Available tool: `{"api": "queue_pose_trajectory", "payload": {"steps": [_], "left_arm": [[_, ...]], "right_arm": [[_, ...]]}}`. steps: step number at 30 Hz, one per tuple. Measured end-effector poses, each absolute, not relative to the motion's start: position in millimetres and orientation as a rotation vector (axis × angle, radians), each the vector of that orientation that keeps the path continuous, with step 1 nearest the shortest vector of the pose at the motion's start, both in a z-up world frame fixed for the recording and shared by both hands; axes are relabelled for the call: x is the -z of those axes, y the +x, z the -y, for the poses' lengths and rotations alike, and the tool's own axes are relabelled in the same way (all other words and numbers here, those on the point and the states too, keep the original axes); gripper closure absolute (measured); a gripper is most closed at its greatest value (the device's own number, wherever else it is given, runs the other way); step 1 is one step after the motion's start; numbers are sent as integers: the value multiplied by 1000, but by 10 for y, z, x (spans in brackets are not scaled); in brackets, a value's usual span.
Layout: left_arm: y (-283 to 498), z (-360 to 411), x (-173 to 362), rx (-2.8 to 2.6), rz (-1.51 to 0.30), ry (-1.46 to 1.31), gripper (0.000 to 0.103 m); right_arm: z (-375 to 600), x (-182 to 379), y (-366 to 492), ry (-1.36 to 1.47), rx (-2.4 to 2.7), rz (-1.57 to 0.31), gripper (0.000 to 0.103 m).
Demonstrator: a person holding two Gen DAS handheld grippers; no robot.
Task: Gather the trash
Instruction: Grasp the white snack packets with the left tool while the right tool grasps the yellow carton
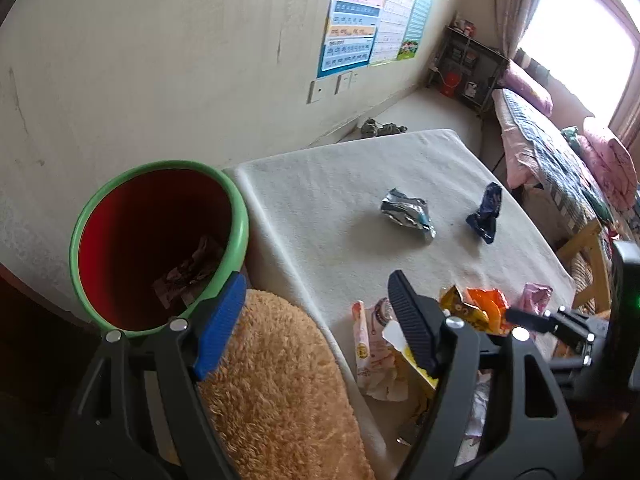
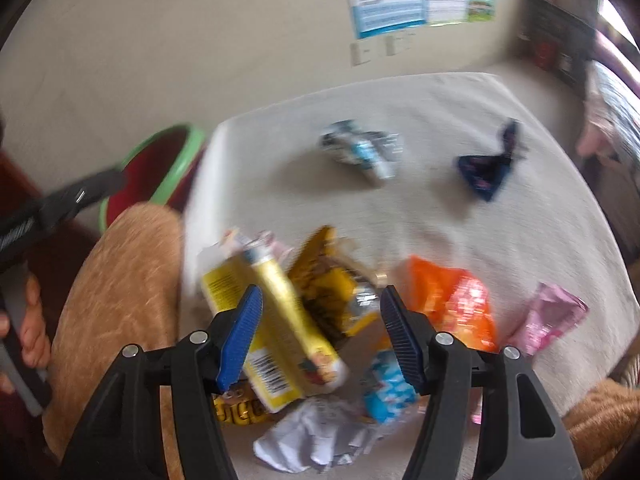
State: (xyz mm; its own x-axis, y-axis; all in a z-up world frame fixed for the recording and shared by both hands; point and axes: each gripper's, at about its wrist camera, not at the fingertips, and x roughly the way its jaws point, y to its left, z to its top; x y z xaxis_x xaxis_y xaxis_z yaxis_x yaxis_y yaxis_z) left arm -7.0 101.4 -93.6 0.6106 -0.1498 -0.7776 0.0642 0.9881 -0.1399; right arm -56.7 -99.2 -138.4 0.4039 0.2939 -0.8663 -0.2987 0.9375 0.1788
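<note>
Bin parked beside table edge for short drops, one wrapper inside; left gripper spread wide, empty, near it; right gripper gaping over trash pile, nothing pinched yet

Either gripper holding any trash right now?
No. The left gripper and right gripper are both open and empty; the right is above the wrappers.

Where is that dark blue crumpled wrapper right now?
The dark blue wrapper lies on the white table cover, toward its far right side in both views, just right of the silver wrapper and apart from it.
</note>
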Motion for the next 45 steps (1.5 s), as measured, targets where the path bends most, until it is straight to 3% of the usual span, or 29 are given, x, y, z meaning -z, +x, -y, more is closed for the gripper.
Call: {"api": "queue_pose_trajectory", "payload": {"steps": [1,3,7,9,12,22,31,42,43,45], "left_arm": [[-50,-1018,943,117,-906,-100,33],[-35,-1017,940,106,-901,-95,33],[0,-1025,906,93,-879,-84,33],[23,-1019,888,89,-871,-77,33],[64,-1011,855,87,-860,-78,33],[47,-750,941,124,-897,-64,30],[73,-238,1665,190,-1143,19,30],[312,137,2065,191,-1226,156,26],[309,137,2074,198,-1231,143,28],[313,121,2098,211,-1239,117,55]], "right_arm": [[912,1439,-567,-34,-398,-1110,43],[797,1559,-556,-87,-417,-1147,32],[658,1738,-557,-135,-467,-1172,37],[660,1721,-516,-128,-466,-1173,72],[753,1666,-438,-65,-469,-1170,87],[1467,1061,-47,165,-301,-887,86],[1857,1252,47,262,-231,-900,86],[1964,1303,-71,321,-226,-918,86],[1976,1304,-78,325,-223,-917,86],[1988,1307,-85,331,-218,-918,85]]}}
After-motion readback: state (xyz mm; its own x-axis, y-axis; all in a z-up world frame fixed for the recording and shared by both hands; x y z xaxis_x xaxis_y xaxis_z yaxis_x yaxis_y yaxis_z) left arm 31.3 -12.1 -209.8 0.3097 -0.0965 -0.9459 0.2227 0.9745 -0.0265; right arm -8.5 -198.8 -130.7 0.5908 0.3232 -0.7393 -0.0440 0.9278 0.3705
